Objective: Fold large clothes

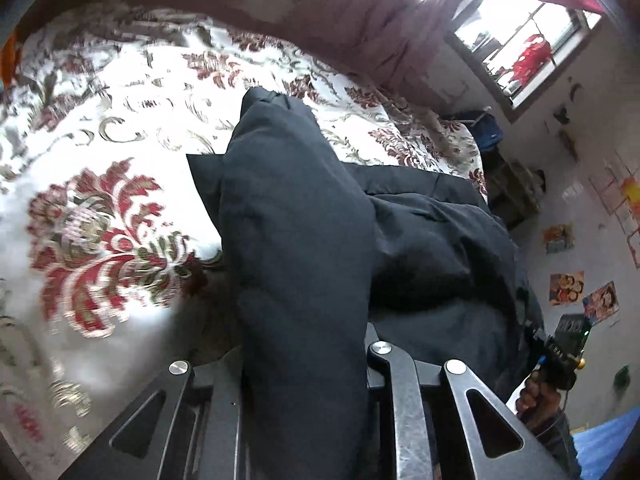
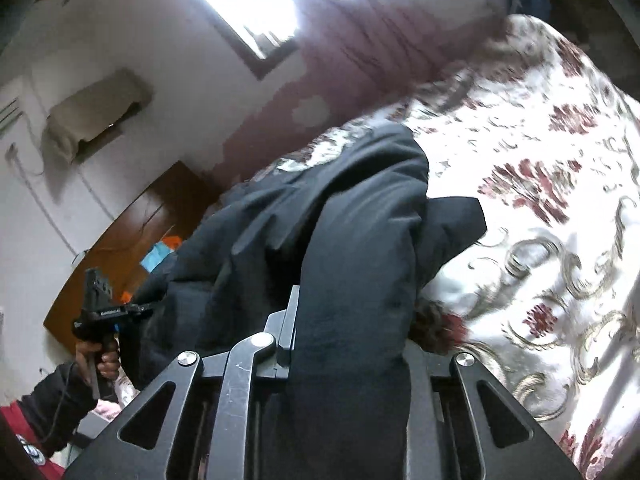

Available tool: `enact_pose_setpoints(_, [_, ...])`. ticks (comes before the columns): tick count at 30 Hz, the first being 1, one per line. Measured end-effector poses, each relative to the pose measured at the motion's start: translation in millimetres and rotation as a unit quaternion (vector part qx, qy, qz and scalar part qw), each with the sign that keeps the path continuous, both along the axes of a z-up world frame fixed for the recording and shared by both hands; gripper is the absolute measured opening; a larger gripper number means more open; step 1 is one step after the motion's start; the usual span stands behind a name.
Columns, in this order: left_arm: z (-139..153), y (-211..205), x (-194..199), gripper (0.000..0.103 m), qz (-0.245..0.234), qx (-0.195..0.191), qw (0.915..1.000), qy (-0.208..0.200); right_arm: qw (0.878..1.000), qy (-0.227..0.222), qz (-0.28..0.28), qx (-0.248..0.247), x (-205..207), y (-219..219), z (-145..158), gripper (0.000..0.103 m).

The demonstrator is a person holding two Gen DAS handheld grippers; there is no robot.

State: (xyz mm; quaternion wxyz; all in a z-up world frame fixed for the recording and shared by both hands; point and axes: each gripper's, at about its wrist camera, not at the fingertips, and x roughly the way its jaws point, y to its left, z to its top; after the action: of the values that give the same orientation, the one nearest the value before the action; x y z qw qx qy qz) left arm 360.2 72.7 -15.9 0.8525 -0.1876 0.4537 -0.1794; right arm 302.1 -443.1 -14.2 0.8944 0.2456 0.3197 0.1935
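Note:
A large black garment (image 1: 304,216) hangs over a bed with a white and red floral cover (image 1: 100,152). My left gripper (image 1: 308,364) is shut on a thick fold of it; the cloth drapes over the jaws and hides the fingertips. My right gripper (image 2: 348,344) is shut on another fold of the same garment (image 2: 360,220), lifted above the bed cover (image 2: 560,208). The right gripper also shows at the lower right of the left wrist view (image 1: 560,352). The left gripper shows at the lower left of the right wrist view (image 2: 104,308). Part of the garment lies on the bed.
A window (image 1: 520,40) with a maroon curtain (image 1: 380,20) stands behind the bed. Posters (image 1: 568,288) hang on the right wall. A wooden cabinet (image 2: 132,240) and a wall air conditioner (image 2: 96,116) are on the other side.

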Motion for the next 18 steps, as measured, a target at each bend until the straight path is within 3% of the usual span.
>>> enact_pose_setpoints(11, [56, 27, -50, 0.018, 0.027, 0.006, 0.9985, -0.047, 0.997, -0.074, 0.018, -0.029, -40, 22, 51, 0.018])
enact_pose_setpoints(18, [44, 14, -65, 0.018, 0.024, 0.009, 0.9975, -0.066, 0.991, -0.089, -0.025, -0.098, -81, 8, 44, 0.018])
